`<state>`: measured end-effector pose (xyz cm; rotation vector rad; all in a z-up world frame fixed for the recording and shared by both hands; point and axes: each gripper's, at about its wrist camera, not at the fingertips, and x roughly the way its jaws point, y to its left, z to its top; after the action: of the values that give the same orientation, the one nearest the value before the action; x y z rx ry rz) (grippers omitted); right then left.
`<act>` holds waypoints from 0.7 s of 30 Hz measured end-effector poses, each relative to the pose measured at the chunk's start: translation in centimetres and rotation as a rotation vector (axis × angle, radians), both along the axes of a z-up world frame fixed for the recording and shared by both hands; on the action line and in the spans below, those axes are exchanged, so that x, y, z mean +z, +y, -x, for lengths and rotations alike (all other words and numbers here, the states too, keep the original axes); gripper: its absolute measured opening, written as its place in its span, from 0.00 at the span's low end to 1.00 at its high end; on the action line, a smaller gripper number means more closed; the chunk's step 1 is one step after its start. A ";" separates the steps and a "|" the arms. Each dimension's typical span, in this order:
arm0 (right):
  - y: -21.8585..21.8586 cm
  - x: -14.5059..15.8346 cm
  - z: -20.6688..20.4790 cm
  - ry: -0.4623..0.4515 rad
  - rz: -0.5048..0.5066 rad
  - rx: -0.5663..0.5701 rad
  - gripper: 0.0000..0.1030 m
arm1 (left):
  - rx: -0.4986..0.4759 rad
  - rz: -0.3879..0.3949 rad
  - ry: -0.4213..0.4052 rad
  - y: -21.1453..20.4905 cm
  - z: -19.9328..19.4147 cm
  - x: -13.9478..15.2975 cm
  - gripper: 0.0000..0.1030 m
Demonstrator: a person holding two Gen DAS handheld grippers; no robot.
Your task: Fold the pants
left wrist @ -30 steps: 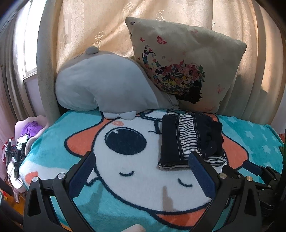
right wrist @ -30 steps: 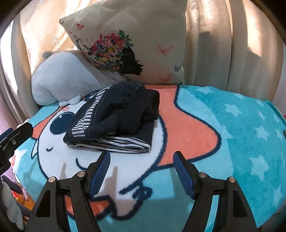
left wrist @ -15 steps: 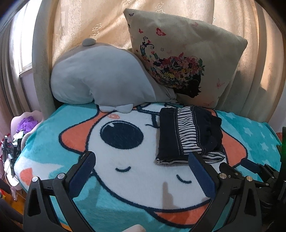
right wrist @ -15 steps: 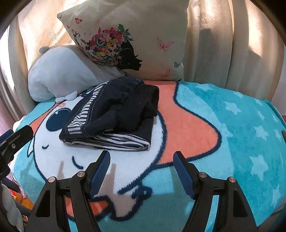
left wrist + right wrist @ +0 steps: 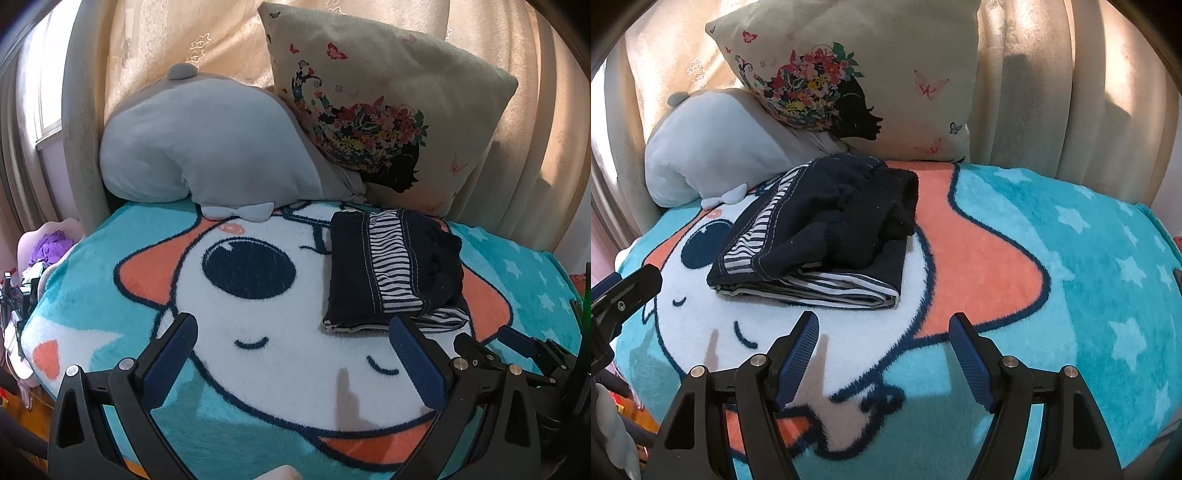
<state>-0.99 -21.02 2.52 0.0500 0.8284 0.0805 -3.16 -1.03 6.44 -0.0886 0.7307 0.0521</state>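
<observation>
The dark navy pants (image 5: 391, 273) with a striped lining lie folded in a compact stack on the cartoon-dog blanket (image 5: 258, 332); they also show in the right wrist view (image 5: 827, 229). My left gripper (image 5: 291, 328) is open and empty, in front of and left of the stack. My right gripper (image 5: 884, 325) is open and empty, just in front of the stack's near edge. Neither touches the pants.
A grey plush pillow (image 5: 199, 147) and a floral cushion (image 5: 384, 107) stand behind the pants against beige curtains (image 5: 1071, 92). The blanket's left edge drops to cluttered items (image 5: 40, 254). Part of the left gripper (image 5: 624, 295) shows at left in the right wrist view.
Both grippers have drawn slightly nearer and the view has shifted a little; the folded pants have not moved. Both stay open.
</observation>
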 end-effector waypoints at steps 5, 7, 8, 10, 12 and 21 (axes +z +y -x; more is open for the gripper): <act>0.1 -0.2 0.0 0.005 0.004 0.004 0.75 | 0.002 0.011 0.010 0.3 -0.2 -0.2 1.00; 0.1 -0.3 0.0 0.004 0.008 0.002 0.75 | 0.002 0.017 0.012 0.3 -0.2 -0.2 1.00; 0.1 -0.3 0.0 0.003 0.010 0.001 0.75 | 0.001 0.020 0.013 0.4 -0.3 -0.2 1.00; 0.0 -0.4 -0.1 0.004 0.014 -0.001 0.75 | -0.004 0.023 0.017 0.4 -0.3 -0.3 1.00; 0.0 -0.5 -0.2 0.008 0.014 -0.001 0.75 | -0.010 0.029 0.024 0.3 -0.3 -0.4 1.00; -0.1 -1.1 -0.4 0.024 0.023 -0.003 0.75 | -0.029 0.040 0.039 -0.3 -0.3 -0.8 1.00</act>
<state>-0.60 -21.13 1.38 0.0307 0.8536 0.0676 -2.82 -1.28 5.60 -0.1158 0.7718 0.0117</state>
